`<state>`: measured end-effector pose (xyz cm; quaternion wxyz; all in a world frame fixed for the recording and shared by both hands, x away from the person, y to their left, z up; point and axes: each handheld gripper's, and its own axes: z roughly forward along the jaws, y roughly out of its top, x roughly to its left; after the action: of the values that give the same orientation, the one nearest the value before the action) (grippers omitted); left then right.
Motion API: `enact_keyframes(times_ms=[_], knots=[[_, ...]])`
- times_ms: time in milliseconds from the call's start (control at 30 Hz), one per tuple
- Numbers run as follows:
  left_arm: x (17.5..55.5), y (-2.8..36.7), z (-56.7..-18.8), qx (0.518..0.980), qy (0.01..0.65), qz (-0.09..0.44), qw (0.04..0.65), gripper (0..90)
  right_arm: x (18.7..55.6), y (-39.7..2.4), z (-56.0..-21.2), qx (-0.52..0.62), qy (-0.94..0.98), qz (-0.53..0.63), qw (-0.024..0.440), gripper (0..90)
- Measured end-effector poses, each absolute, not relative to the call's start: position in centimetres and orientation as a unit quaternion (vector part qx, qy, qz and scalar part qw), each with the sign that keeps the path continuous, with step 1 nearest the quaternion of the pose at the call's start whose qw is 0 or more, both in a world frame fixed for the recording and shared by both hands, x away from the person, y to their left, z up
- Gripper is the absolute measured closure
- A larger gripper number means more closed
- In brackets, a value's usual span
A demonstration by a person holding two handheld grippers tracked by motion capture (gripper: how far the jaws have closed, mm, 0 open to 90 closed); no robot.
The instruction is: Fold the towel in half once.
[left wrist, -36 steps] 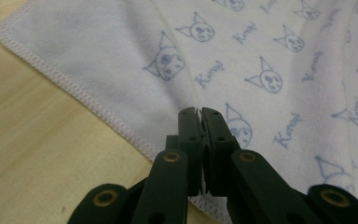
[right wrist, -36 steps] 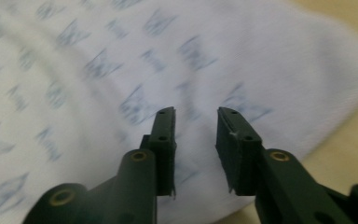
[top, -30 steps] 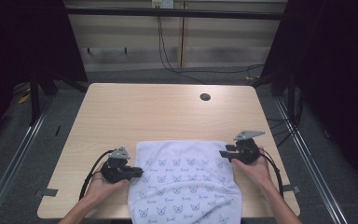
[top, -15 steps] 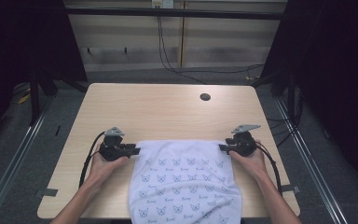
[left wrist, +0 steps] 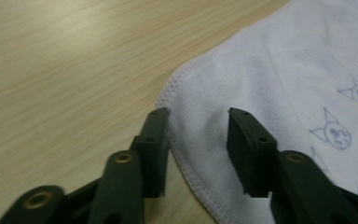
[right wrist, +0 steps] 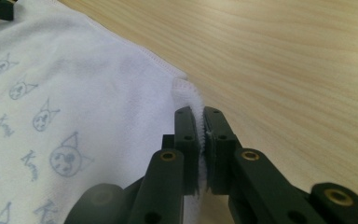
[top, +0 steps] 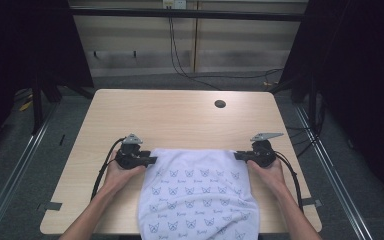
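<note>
- Your towel (top: 197,192) lies on the near half of the table (top: 180,120), its near end hanging over the edge toward you.
- Your left gripper (top: 152,160) sits at its far left corner, your right gripper (top: 237,156) at its far right corner.
- A round hole (top: 220,104) lies far beyond, right of centre.

My table (top: 145,117) is pale wood with a small dark round hole (top: 220,104) near its far edge; beyond it black cables (top: 180,60) hang down a panelled wall (top: 135,45)
</note>
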<state>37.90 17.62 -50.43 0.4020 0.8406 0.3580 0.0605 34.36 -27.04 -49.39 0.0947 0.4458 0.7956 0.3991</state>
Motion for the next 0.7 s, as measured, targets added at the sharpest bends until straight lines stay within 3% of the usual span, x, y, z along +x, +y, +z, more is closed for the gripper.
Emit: enact_keyframes(times_ms=[67,100,133,233,333,433,700], knots=[[37.7,16.9,-50.2,0.860,0.330,0.086,0.381,64.0,34.3,-27.0,-49.4,0.446,0.796,0.400,0.093,85.7],[38.0,16.6,-50.2,0.859,0.332,0.039,0.389,78.9,34.2,-27.0,-49.4,0.443,0.798,0.400,0.089,85.7],[38.0,16.6,-50.2,0.859,0.332,0.039,0.389,85.3,34.2,-27.0,-49.3,0.442,0.799,0.399,0.087,85.8],[37.6,16.7,-50.0,0.858,0.327,0.031,0.396,87.2,33.9,-27.0,-49.0,0.441,0.798,0.402,0.083,85.9],[37.4,18.1,-48.8,0.831,0.336,0.017,0.442,87.3,33.7,-27.2,-48.2,0.438,0.791,0.420,0.079,86.0],[37.9,19.9,-45.7,0.799,0.346,0.041,0.489,87.3,34.3,-27.6,-46.2,0.438,0.776,0.446,0.087,86.1],[40.1,20.1,-39.3,0.777,0.334,0.095,0.526,87.3,37.1,-28.0,-39.4,0.427,0.750,0.485,0.140,86.2]])
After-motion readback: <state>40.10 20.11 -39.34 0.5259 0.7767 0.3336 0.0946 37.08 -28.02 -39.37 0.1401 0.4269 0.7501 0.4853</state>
